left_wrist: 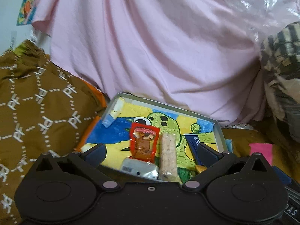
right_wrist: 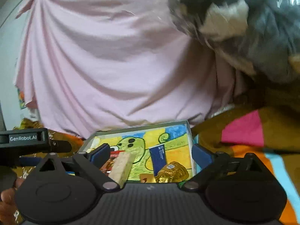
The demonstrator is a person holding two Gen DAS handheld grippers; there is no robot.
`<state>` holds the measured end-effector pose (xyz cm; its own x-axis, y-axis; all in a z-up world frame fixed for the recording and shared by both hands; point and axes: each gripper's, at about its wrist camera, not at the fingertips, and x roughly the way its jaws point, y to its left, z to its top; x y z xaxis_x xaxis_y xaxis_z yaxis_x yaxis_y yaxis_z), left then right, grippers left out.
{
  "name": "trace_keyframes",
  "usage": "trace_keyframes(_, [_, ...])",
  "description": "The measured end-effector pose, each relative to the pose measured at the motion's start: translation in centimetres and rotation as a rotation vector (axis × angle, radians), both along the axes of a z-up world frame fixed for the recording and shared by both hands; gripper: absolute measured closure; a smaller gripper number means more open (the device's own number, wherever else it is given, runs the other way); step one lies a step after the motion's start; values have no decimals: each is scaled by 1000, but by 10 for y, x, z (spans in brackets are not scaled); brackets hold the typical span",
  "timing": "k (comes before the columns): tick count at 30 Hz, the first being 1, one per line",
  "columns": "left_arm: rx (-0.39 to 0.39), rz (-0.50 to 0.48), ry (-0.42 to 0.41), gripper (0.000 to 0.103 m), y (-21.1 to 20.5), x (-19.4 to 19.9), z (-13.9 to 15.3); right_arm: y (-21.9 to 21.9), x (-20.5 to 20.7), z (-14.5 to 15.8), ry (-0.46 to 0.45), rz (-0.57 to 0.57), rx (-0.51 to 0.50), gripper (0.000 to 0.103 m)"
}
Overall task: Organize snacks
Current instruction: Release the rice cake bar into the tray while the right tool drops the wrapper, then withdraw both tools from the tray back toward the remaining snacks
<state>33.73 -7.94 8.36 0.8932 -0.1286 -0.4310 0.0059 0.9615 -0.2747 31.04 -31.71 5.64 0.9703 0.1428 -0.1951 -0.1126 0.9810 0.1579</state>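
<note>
A shallow grey tray (left_wrist: 168, 106) lined with a cartoon drawing of a green creature lies on the cloth below me. In it are a red snack packet (left_wrist: 144, 142), a pale bar in clear wrap (left_wrist: 167, 155), a silver packet (left_wrist: 139, 168), a dark blue packet (left_wrist: 195, 144) and a white-and-blue packet (left_wrist: 114, 114) against the far left wall. My left gripper (left_wrist: 151, 148) hovers open over the tray's near side, holding nothing. The right wrist view shows the same tray (right_wrist: 142, 127), the pale bar (right_wrist: 122, 166), the blue packet (right_wrist: 159, 155) and a gold-wrapped snack (right_wrist: 173, 171). My right gripper (right_wrist: 150, 148) is open and empty.
A pink cloth (left_wrist: 150, 46) rises behind the tray. Brown patterned fabric (left_wrist: 37, 103) lies to the left, and pink paper (left_wrist: 260, 150) to the right. Crinkled clear plastic (left_wrist: 271, 3) and a striped fabric (left_wrist: 281, 56) fill the upper right. The left gripper's body (right_wrist: 24, 140) and a hand (right_wrist: 7, 195) show at the left.
</note>
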Motion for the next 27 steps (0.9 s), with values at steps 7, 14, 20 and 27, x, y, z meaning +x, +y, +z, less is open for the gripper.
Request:
trace_keyframes(7, [21, 11, -54, 1, 17, -62, 6, 9, -55, 6, -24, 6, -8, 0])
trace_keyframes(14, [30, -3, -33, 1, 31, -113, -8, 21, -104, 3, -10, 46, -37, 0])
trace_keyframes(20, [66, -30, -19, 1, 39, -146, -23, 31, -139, -2, -1, 73, -53, 0])
trace_keyframes(27, [115, -46, 21, 1, 54, -174, -44, 48, -171, -17, 70, 102, -91, 0])
